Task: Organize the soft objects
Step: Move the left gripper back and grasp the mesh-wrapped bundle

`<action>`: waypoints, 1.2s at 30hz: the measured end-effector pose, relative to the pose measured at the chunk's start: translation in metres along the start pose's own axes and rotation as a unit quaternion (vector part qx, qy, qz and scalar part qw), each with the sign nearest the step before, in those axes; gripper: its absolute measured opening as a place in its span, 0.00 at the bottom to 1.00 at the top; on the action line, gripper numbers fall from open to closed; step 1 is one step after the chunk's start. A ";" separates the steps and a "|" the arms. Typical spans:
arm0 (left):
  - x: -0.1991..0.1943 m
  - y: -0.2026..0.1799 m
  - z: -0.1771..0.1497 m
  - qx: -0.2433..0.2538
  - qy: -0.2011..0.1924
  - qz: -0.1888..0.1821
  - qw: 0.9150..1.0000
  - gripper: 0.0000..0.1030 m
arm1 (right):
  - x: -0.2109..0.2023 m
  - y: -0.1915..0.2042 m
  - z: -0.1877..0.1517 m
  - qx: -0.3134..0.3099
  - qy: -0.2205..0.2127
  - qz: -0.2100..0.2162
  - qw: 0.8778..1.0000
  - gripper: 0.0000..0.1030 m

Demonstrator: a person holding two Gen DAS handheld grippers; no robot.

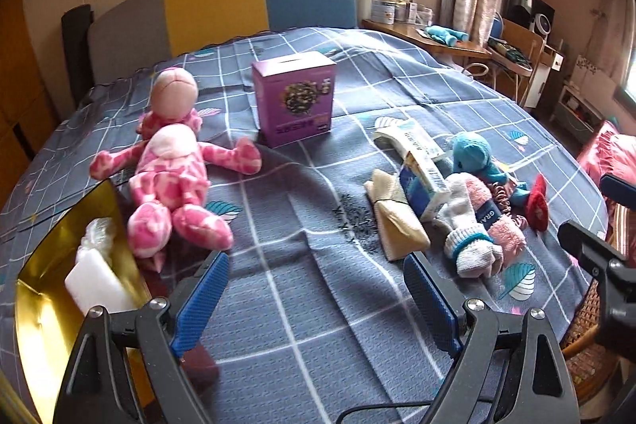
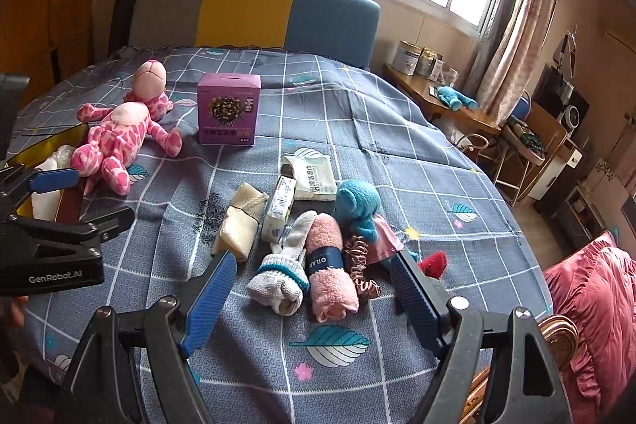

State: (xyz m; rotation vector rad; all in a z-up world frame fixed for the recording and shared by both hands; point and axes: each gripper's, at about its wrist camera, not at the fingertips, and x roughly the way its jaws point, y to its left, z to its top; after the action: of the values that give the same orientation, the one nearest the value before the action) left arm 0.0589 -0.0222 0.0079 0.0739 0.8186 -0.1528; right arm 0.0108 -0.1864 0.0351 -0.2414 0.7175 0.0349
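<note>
A pink spotted plush toy [image 1: 171,169] [image 2: 119,138] lies on the bed at the left. A pile at the right holds a blue plush bear [image 1: 475,153] [image 2: 357,203], a rolled pink towel [image 2: 330,271] [image 1: 505,221], a rolled white sock [image 2: 284,273] [image 1: 469,245], a beige cloth bundle [image 1: 393,213] [image 2: 242,221], a spiral hair tie [image 2: 359,269] and a red plush piece [image 2: 435,263]. My left gripper [image 1: 316,301] is open and empty above bare bedsheet. My right gripper [image 2: 314,297] is open, its jaws on either side of the sock and towel.
A gold-lined open box [image 1: 43,289] [image 2: 43,146] with white items sits at the left bed edge. A purple carton [image 1: 294,98] [image 2: 228,110] stands mid-bed. A small milk carton [image 2: 280,207] and wipes pack [image 2: 312,175] lie in the pile. A red pillow [image 2: 596,304] is right.
</note>
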 end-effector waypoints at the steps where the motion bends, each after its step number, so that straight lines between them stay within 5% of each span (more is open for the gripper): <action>1: 0.002 -0.004 0.002 0.003 0.002 -0.003 1.000 0.87 | 0.001 -0.001 -0.001 0.001 0.001 0.000 1.000 0.79; 16: 0.036 -0.034 0.013 0.013 0.034 -0.037 0.999 0.86 | 0.021 -0.024 -0.012 0.020 0.026 -0.007 0.999 0.79; 26: 0.071 -0.047 0.017 -0.014 0.074 -0.090 0.993 0.68 | 0.033 -0.077 -0.024 0.087 0.043 -0.034 0.995 0.79; 36: 0.128 -0.053 0.040 -0.026 0.114 -0.062 0.991 0.56 | 0.047 -0.087 -0.037 0.114 0.061 -0.017 0.991 0.79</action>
State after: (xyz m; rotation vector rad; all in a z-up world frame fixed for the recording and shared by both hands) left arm 0.1648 -0.0931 -0.0586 -0.0092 1.0550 -0.2439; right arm 0.0319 -0.2815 -0.0045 -0.0370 0.8318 -0.0942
